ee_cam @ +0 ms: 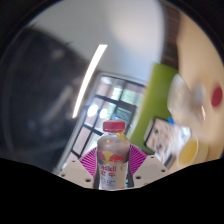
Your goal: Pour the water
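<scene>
Bottle first: a small clear plastic bottle with a red cap and a pink, fruit-printed label (114, 160) stands between my gripper (113, 172) fingers, long axis running straight ahead of them toward a ceiling light strip (90, 78). The magenta pads (93, 163) hug the label on both sides with no gap I can make out, so I judge it grasped. No receiving cup is in sight, so the pour still needs a target.

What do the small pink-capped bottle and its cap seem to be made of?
The small bottle, between the gripper fingers, looks like clear glossy plastic: it is see-through above a printed pink label. Its pink cap looks like opaque smooth plastic, probably.
</scene>
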